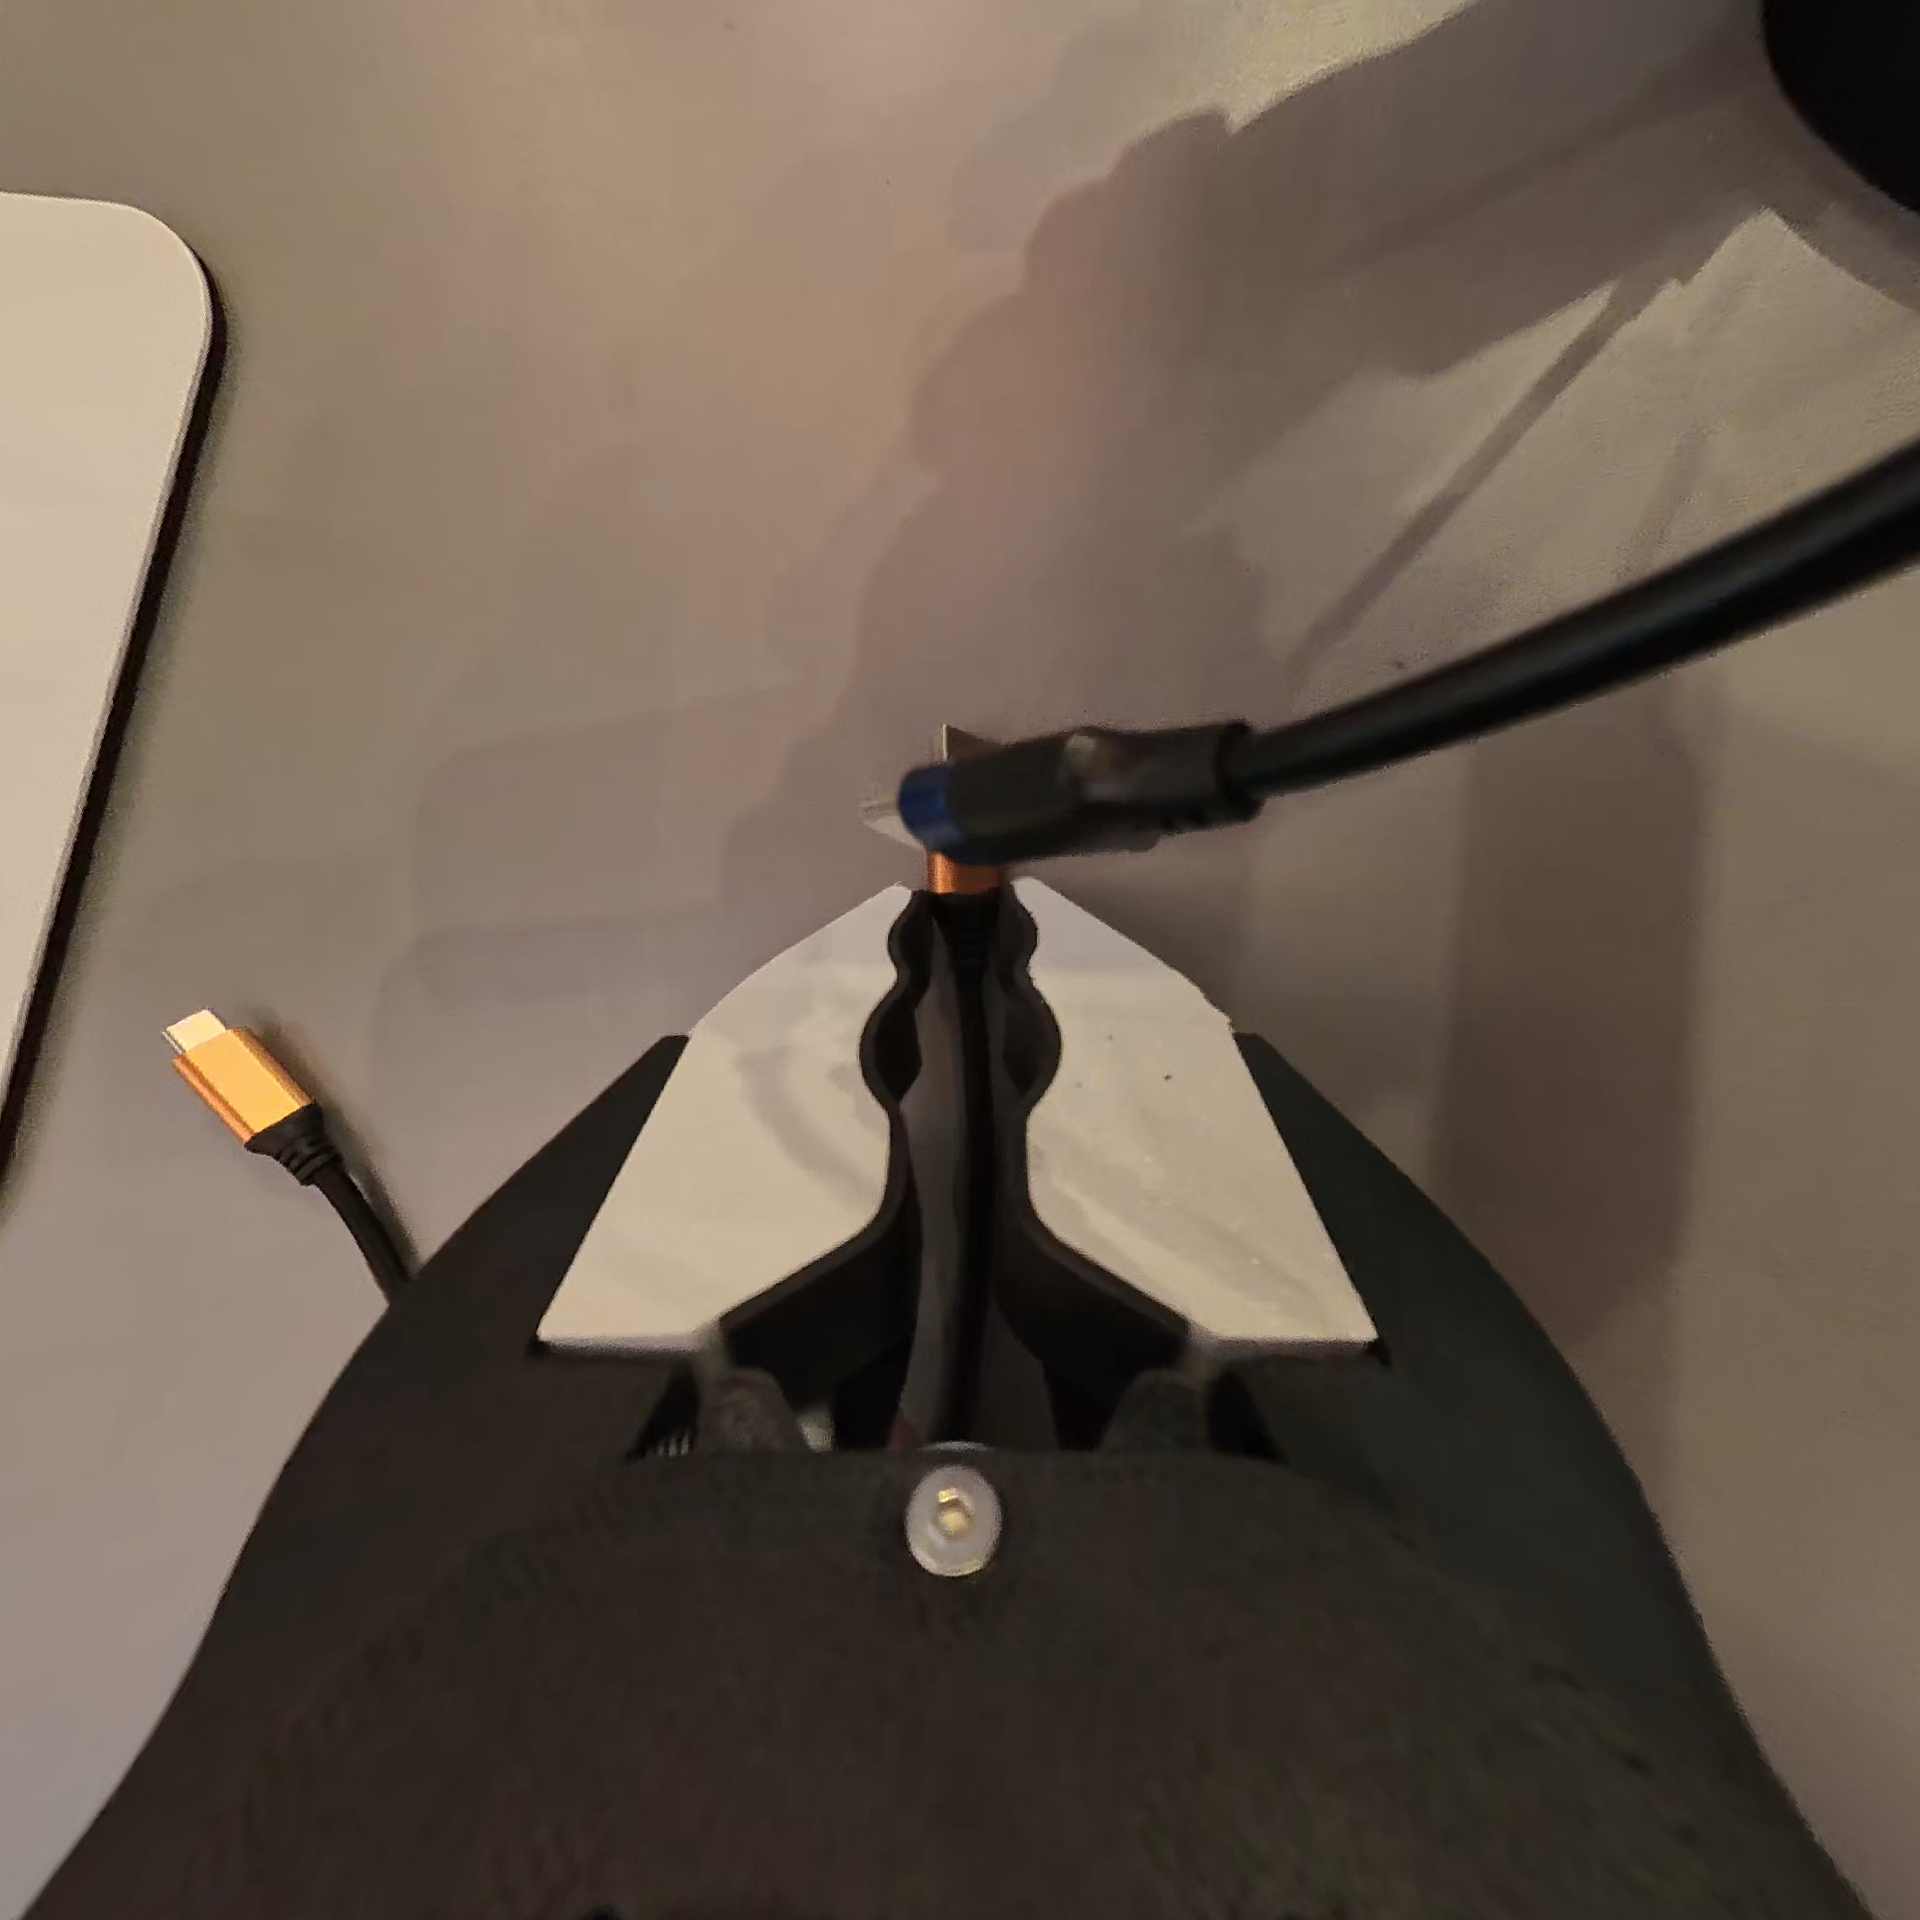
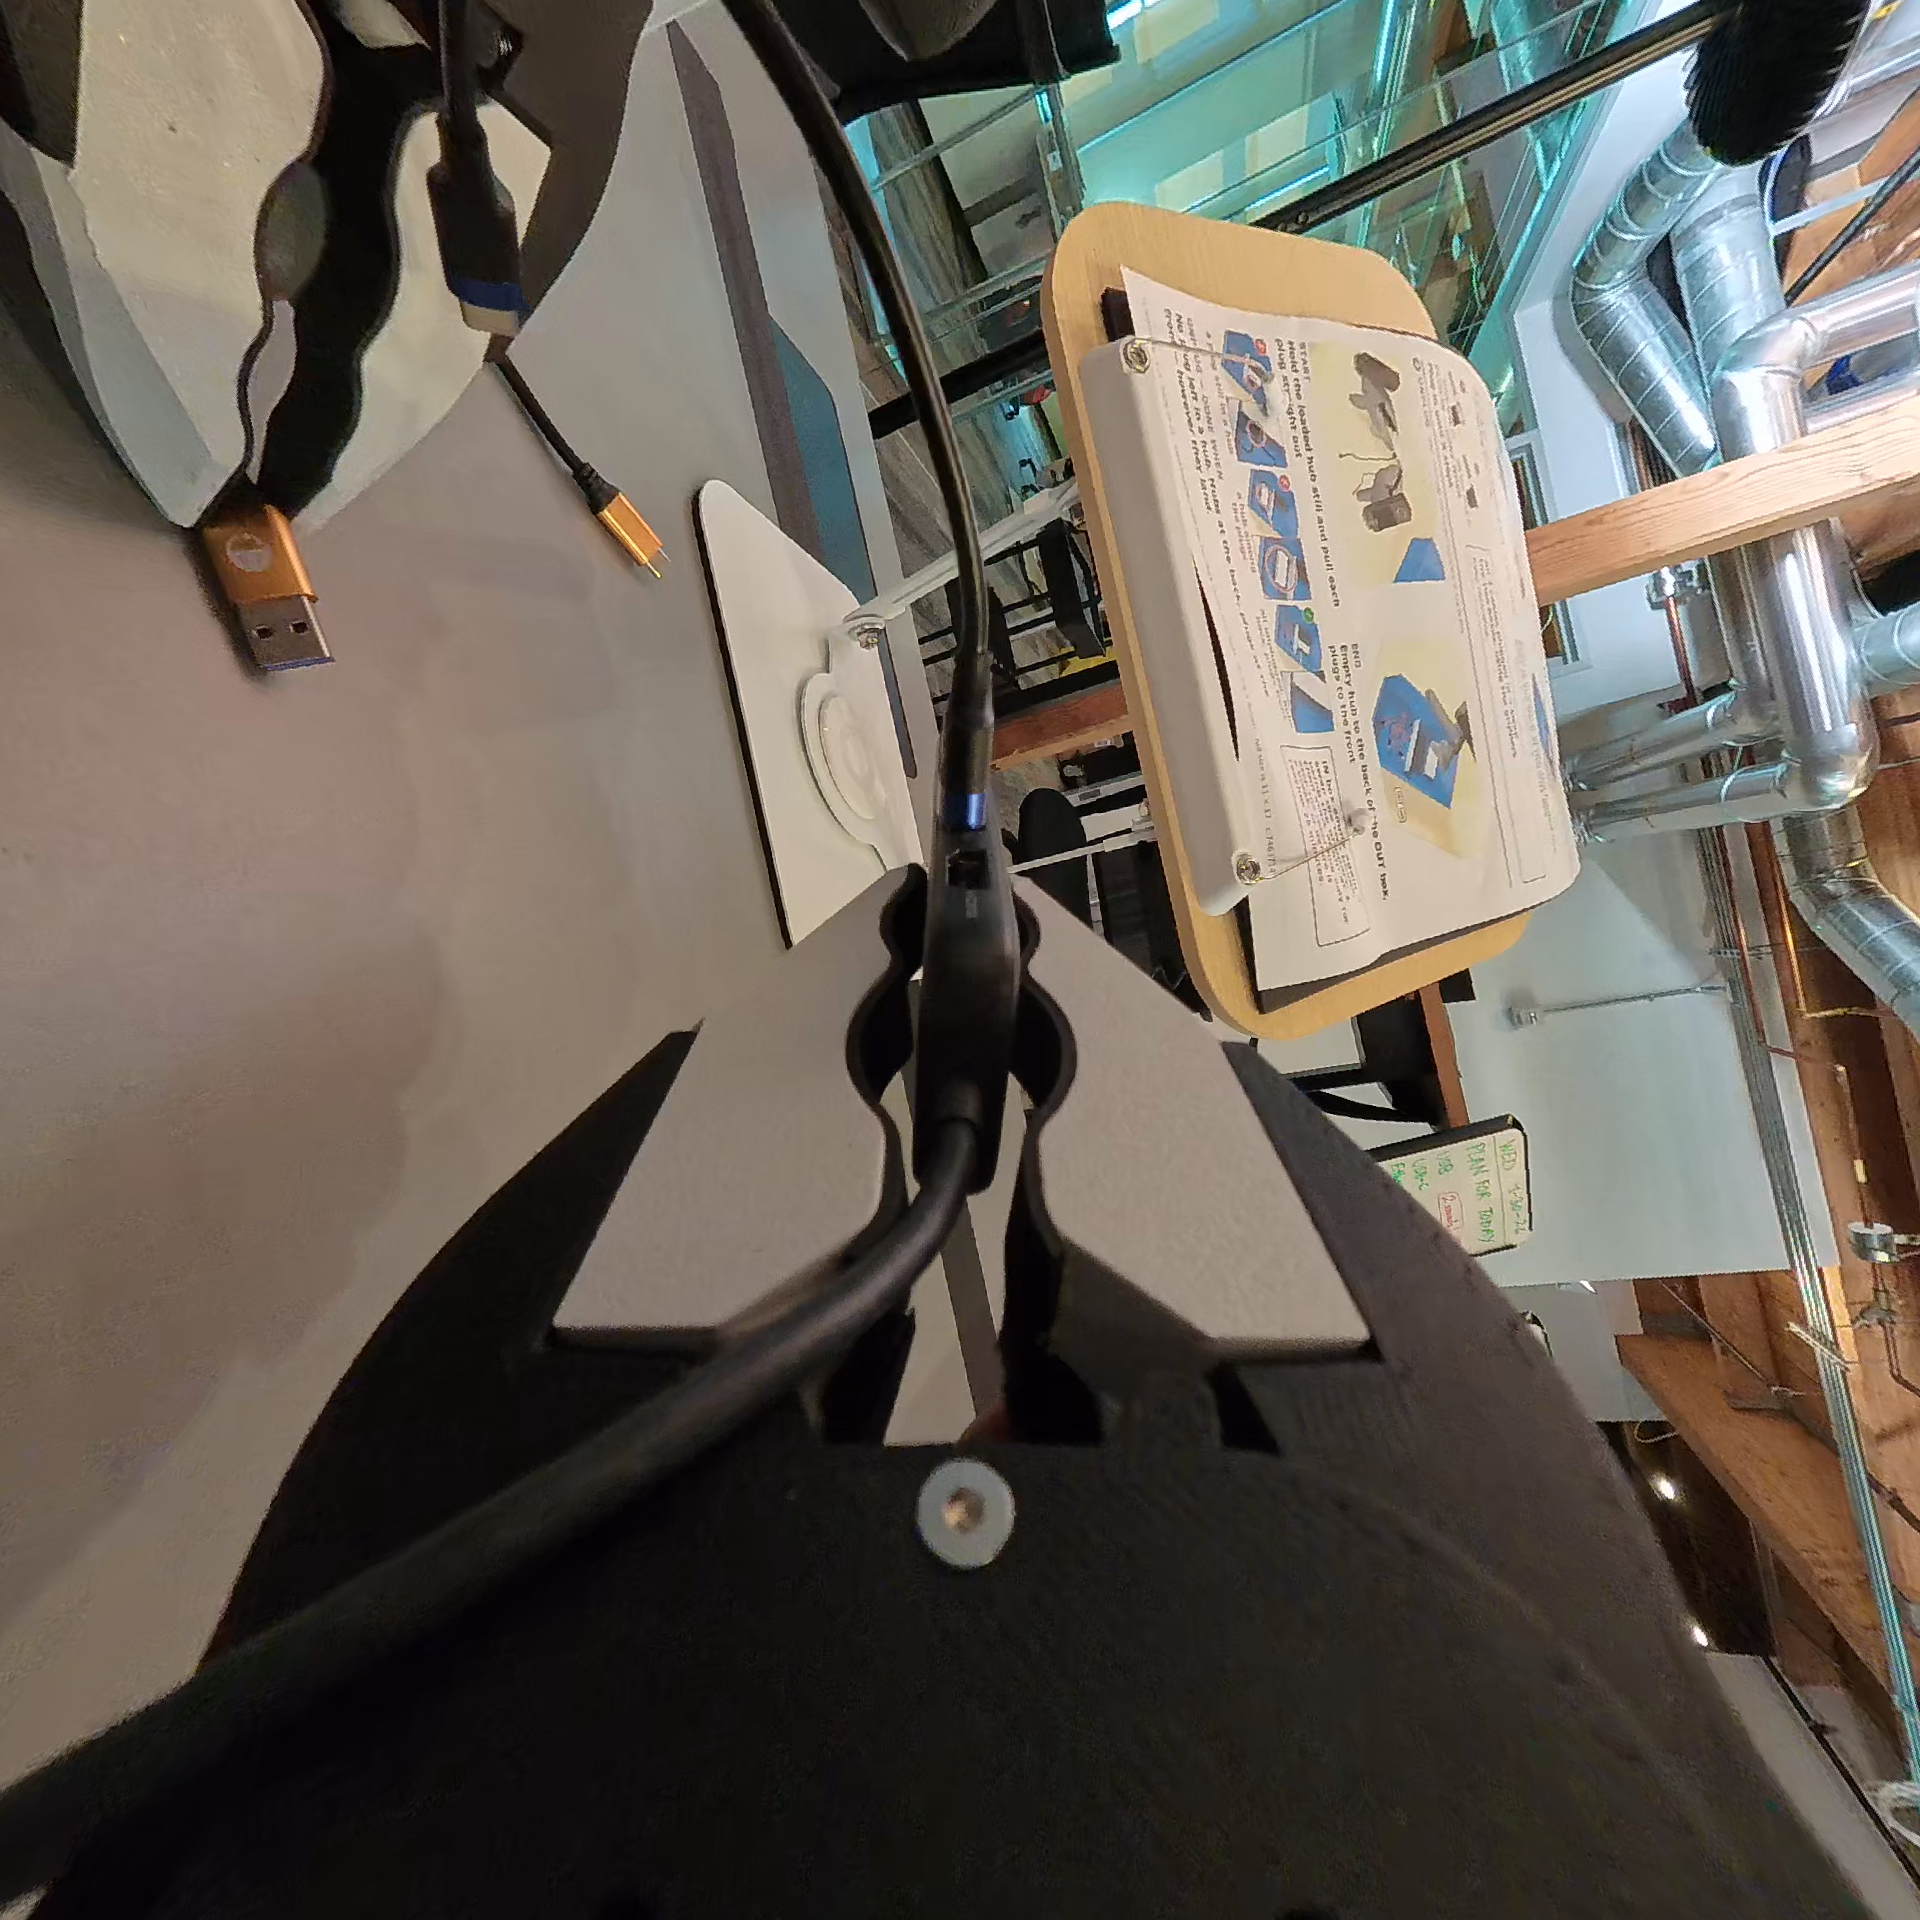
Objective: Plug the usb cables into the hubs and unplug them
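Left gripper [image 1: 961,883] clamped on orange USB plug [image 2: 268,582], axis pointing forward; right gripper [image 2: 961,894] clamped on black hub [image 2: 966,966], held crosswise.

**Four USB plugs and one hub, with one plug and the hub gripped**

In the right wrist view, the slim black plastic hub [image 2: 971,956] lies lengthwise at frame centre, pinched by the right gripper [image 2: 966,904]. Its thick black lead curls off to the lower left. A black plug with a blue ring [image 2: 966,805] sits in the hub's far end, and its black cable arcs to the top edge. At upper left, the orange metal USB-A plug [image 2: 265,582] sticks out of the left gripper [image 2: 223,509], silver tip bare and pointing down the frame. Up and right of it hangs a second blue-ringed black plug [image 2: 488,281], unplugged. A small orange USB-C plug [image 2: 629,530] lies flat on the grey tabletop, upper centre-left.
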Motion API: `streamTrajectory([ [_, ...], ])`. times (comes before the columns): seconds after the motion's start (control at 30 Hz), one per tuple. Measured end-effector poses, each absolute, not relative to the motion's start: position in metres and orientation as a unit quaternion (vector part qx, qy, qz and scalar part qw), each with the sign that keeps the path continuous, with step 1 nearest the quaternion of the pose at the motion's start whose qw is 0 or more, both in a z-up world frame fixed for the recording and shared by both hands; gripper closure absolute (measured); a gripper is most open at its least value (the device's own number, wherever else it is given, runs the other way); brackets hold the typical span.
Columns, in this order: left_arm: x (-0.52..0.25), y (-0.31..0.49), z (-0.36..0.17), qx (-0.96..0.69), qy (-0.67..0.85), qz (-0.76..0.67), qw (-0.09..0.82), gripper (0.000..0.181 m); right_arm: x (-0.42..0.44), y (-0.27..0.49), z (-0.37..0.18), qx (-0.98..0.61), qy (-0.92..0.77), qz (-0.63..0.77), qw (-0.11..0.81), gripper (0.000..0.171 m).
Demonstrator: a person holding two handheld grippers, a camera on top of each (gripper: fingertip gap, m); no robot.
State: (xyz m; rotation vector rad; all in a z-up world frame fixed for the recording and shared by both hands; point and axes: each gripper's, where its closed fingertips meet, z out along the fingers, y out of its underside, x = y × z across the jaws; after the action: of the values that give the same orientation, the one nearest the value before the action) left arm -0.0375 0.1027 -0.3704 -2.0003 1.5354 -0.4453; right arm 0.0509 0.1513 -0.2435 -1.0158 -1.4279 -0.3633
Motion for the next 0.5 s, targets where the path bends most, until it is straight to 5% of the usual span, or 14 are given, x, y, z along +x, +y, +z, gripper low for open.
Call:
streamTrajectory([
  [0.5,-0.053,0.115,-0.276,-0.773,0.427,-0.355,0.307,0.171,0.043,0.135,-0.243,-0.377,-0.645,-0.200,0.633,0.162],
])
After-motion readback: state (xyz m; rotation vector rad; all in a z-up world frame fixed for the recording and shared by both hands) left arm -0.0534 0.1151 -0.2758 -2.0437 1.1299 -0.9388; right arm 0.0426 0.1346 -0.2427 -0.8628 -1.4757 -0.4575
